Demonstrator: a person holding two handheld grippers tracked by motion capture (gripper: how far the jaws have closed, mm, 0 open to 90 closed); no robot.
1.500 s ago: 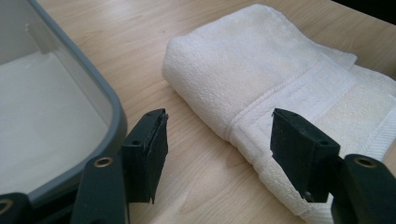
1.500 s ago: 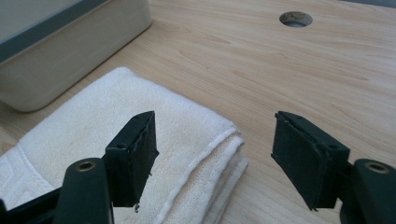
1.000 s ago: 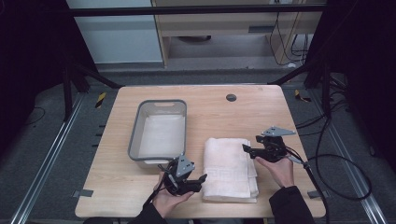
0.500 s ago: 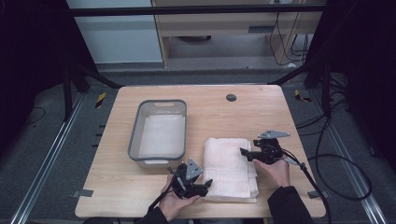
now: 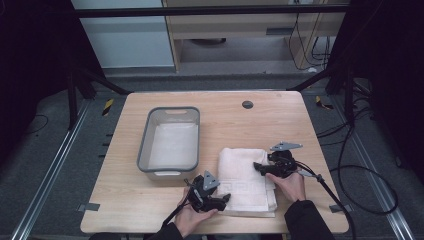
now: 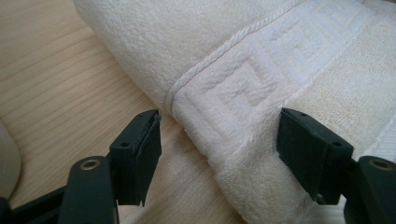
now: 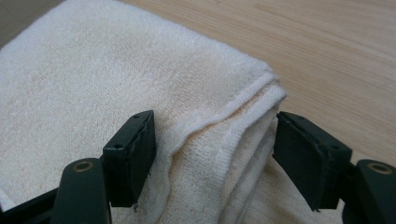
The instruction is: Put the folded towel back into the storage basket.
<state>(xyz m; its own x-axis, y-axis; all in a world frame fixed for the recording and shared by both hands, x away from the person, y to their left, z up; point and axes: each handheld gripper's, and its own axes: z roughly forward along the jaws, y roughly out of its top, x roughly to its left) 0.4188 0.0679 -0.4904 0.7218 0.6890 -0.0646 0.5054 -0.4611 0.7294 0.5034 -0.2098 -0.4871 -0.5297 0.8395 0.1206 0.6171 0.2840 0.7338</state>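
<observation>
A folded cream terry towel [image 5: 247, 180] lies by the near edge of the wooden tabletop [image 5: 280, 110], right of a grey plastic tub [image 5: 170, 137]. The left gripper [image 6: 219, 140], jaws just widened, straddles its patterned hem ungripped; the right gripper [image 7: 212, 144] gapes around a corner fold.

towel [image 6: 261, 70]: cut off by frame edges | forearms [image 5: 305, 222]: cropped at bottom edge

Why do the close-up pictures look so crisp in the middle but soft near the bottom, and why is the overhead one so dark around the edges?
Left gripper view: the towel weave is sharp, the black fingers slightly soft. Right gripper view: likewise, evenly lit, no glare. High view: light falls on the table; the surroundings are nearly black.
</observation>
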